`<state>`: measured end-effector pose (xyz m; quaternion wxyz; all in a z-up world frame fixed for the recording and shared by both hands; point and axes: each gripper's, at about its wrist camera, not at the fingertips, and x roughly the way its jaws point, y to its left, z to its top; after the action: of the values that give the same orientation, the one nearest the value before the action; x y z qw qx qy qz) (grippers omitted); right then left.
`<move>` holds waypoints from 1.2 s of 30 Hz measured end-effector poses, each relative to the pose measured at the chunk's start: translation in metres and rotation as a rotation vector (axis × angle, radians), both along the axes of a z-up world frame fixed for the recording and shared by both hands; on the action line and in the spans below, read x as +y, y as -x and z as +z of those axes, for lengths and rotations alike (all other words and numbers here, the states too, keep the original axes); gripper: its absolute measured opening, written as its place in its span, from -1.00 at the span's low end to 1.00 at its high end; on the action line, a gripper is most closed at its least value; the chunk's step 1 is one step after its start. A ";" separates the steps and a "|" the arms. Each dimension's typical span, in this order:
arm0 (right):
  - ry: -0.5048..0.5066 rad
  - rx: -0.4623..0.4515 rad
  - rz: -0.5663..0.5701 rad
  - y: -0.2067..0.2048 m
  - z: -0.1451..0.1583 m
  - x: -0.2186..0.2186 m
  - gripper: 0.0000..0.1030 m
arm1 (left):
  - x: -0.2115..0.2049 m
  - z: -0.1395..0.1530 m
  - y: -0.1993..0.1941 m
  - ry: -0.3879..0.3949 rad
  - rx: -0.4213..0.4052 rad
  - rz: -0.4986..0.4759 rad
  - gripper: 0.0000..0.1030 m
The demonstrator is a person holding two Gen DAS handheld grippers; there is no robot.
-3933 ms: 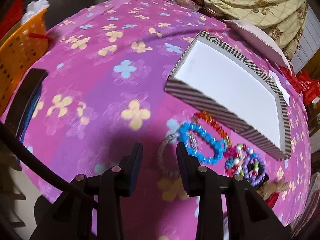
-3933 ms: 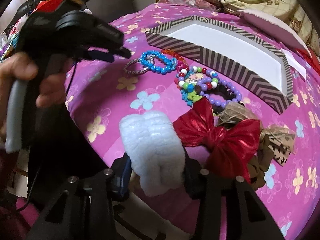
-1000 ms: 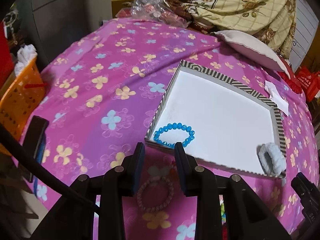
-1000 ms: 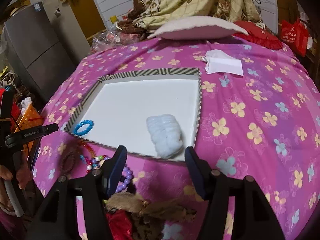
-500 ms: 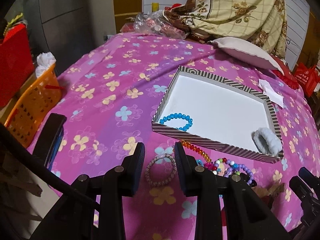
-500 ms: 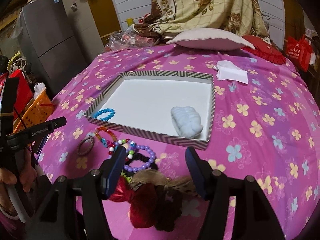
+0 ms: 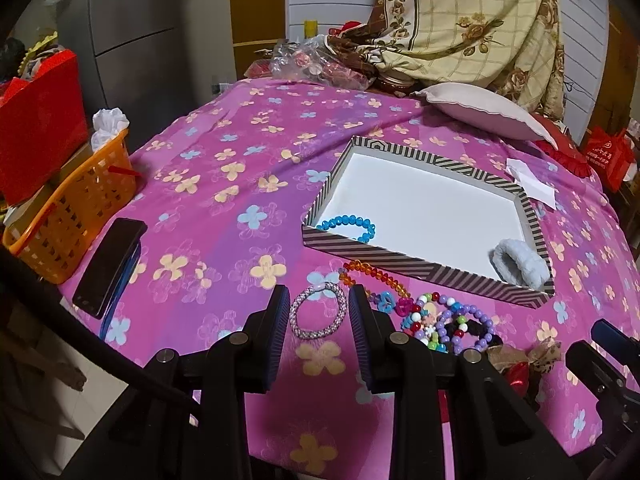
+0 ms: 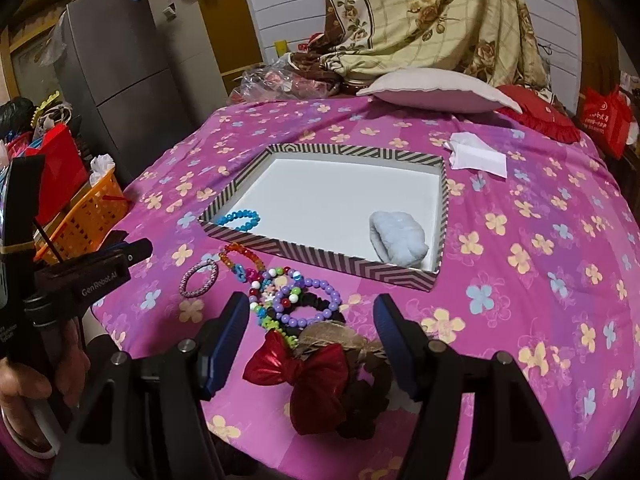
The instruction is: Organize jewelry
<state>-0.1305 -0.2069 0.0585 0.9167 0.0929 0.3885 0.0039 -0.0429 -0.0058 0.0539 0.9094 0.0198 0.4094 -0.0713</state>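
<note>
Now my left gripper (image 7: 316, 312) hangs released above the pink-and-silver woven bracelet (image 7: 319, 310); my right gripper (image 8: 311, 342), released too, frames the shiny red bow (image 8: 308, 376).

This is a lived-in home, a bedroom or a crowded living space. A bed or table is spread with a pink flowered cloth (image 8: 520, 208), and at its far end lie a pale cushion (image 8: 432, 88) and a heaped cream floral quilt (image 8: 424, 20). A grey refrigerator (image 8: 116, 60) stands at the left, with an orange plastic basket (image 7: 68, 216) and red bags (image 7: 40, 128) crowded beside it. A striped cardboard tray (image 8: 320, 258) sits on the cloth.
</note>
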 end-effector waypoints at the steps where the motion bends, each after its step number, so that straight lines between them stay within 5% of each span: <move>1: 0.000 0.000 0.001 0.000 0.000 0.001 0.32 | 0.000 0.000 0.002 -0.002 -0.001 -0.002 -0.21; 36: 0.017 -0.001 0.008 0.010 0.007 0.007 0.32 | -0.002 0.002 0.022 -0.014 -0.012 -0.002 -0.20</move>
<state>-0.1401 -0.1998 0.0655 0.9177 0.0834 0.3885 0.0041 -0.0651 -0.0078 0.0562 0.9115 0.0270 0.4046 -0.0689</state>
